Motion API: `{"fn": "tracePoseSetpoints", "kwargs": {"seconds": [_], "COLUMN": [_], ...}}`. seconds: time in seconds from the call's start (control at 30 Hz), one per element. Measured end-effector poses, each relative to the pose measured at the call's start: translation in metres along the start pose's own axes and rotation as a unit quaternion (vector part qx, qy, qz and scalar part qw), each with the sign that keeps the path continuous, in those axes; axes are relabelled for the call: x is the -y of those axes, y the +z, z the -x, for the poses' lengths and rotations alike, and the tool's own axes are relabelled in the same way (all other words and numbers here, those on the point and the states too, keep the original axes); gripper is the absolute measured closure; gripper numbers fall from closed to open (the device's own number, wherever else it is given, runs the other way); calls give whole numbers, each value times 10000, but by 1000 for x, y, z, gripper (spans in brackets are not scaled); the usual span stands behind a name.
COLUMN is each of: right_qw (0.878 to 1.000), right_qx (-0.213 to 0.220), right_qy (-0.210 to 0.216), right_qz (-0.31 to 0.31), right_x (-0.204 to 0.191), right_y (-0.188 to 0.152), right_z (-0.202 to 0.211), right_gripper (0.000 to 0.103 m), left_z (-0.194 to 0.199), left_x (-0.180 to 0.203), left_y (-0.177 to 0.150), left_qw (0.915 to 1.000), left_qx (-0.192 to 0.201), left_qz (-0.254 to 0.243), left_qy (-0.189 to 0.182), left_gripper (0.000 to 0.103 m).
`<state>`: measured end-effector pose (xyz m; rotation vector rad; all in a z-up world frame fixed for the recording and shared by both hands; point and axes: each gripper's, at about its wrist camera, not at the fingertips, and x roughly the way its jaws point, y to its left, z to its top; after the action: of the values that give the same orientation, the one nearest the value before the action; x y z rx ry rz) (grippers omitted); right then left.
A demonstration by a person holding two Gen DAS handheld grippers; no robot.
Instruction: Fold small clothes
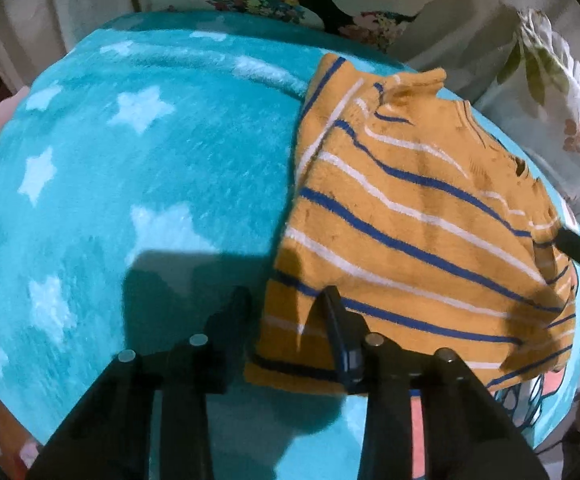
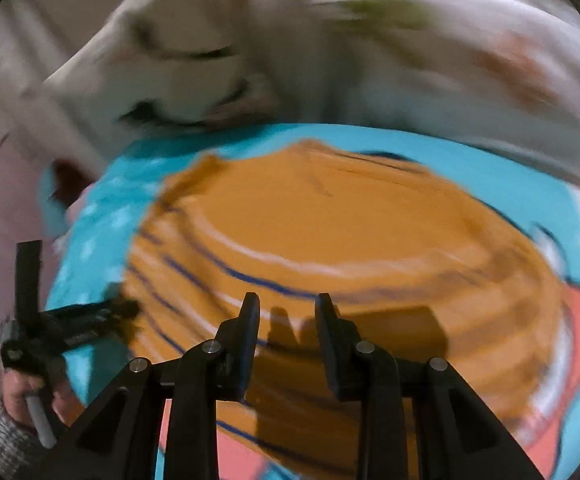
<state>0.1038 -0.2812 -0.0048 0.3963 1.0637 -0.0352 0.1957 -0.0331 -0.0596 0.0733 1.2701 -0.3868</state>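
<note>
Mustard-yellow knitted child's top with blue and white stripes (image 1: 422,220) lies partly folded on a turquoise star-print fleece blanket (image 1: 129,160); both grippers' fingers (image 1: 332,312) gape apart, holding nothing; folds remain.

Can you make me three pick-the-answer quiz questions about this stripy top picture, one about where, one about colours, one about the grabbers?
1. Where does the stripy top lie?
A. on a turquoise star blanket
B. on a wooden floor
C. in a basket

2. What colour are its stripes?
A. red and green
B. blue and white
C. black and pink

3. How are the left gripper and right gripper?
A. both shut tight
B. one shut
C. both open

Answers: 1 A, the blanket spreads under it; 2 B, blue and white lines cross the orange knit; 3 C, a gap shows between each pair of fingers.
</note>
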Motion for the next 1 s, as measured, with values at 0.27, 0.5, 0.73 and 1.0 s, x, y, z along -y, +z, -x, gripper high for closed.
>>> {"fn": "tracePoseSetpoints", "kwargs": {"seconds": [0.27,0.5,0.73,1.0], "right_qw": [9908,9892,9984,9993], "right_qx": [-717,-921,-206,-104], "right_qy": [228,-7,-34,-362], "right_qz": [1123,1139,535,11], "right_x": [-81,-95,-75,-58], "right_y": [85,115,90,-2], "right_z": [-133,-173,-91,-35], "right_gripper": [72,71,51,48], "left_z": [22,48,43,27], "left_x": [-12,-35,-51,-51], "left_y": [-15,-21,-11,-3], "left_qw": [9984,9977,9991,9988], "left_qx": [108,320,302,191], "left_qz": [542,435,172,-351], "left_qy": [77,409,228,285], "left_gripper": [67,50,44,43]}}
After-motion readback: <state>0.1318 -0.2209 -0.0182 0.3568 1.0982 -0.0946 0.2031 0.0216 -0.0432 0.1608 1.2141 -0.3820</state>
